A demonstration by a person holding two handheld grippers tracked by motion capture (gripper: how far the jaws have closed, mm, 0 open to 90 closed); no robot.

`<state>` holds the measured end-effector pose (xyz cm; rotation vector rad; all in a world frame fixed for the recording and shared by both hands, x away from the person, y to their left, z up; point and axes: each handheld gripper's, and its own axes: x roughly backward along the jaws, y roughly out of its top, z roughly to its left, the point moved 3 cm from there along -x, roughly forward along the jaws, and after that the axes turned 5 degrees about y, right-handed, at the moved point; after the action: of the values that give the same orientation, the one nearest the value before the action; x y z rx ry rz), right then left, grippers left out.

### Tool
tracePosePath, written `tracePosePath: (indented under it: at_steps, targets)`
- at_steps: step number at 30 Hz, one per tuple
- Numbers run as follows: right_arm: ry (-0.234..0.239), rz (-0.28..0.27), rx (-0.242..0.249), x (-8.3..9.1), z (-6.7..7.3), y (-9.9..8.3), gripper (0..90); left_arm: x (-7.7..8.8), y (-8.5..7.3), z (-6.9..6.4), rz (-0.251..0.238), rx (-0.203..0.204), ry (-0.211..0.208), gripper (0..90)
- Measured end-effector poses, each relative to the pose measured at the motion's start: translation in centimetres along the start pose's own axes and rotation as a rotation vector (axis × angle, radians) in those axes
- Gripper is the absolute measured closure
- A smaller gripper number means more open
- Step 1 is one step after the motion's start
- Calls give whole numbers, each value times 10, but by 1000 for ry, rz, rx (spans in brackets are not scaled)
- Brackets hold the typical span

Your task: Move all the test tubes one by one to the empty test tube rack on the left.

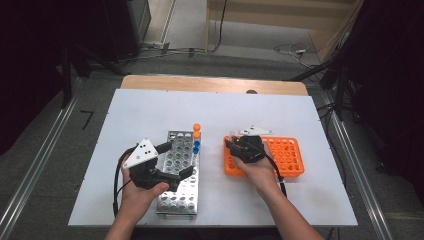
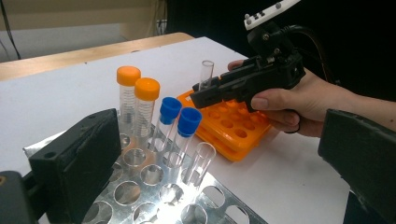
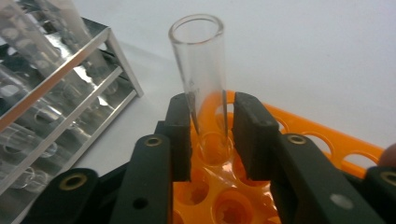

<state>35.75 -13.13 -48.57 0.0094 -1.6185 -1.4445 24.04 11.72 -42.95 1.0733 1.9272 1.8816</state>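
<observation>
In the high view, a white counter fills the middle of the frame. Left of centre lies a metal rack with two orange-capped tubes and two blue-capped tubes at its far end. The left gripper sits over the rack at lower left, its jaws apart and clamped on nothing. Right of centre is an orange rack; the right gripper rests over its left end, where a clear glass tube stands. In the left gripper view, the two black jaws stand wide at the lower left and lower right edges, with the metal rack between them. The orange-capped tubes and blue-capped tubes stand upright at centre left, and an uncapped tube stands just beside them. At upper right the right gripper holds the clear glass tube upright above the orange rack. In the right gripper view, the jaws rise from the bottom and are clamped on the clear glass tube at centre, its lower end in a hole of the orange rack. The metal rack shows at left.
</observation>
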Motion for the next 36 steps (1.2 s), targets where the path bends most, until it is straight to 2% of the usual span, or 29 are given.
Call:
tracePosePath:
  at_steps: [2, 5, 10, 14, 19, 30, 36]
  targets:
    - [-6, -1, -9, 1, -1, -1, 733, -1, 0, -1, 1, -2, 2, 0]
    - [-2, -21, -20, 3, -1, -2, 737, -1, 1, -1, -4, -3, 2, 0]
    - [12, -82, -12, 11, -2, -3, 738, 0, 3, -3, -14, -3, 0, 0]
    - [22, -140, 14, 23, -1, -1, 738, -1, 5, -7, -17, -8, -7, 0]
    - [63, -193, 31, 42, 1, 3, 738, -4, 5, -11, -15, -16, -16, 0]
    - [134, -218, 87, 73, 11, -4, 738, -10, 7, -20, -8, -27, -40, 1]
    - [163, -212, 106, 84, 16, -14, 738, -12, 8, -24, -13, -24, -53, 3]
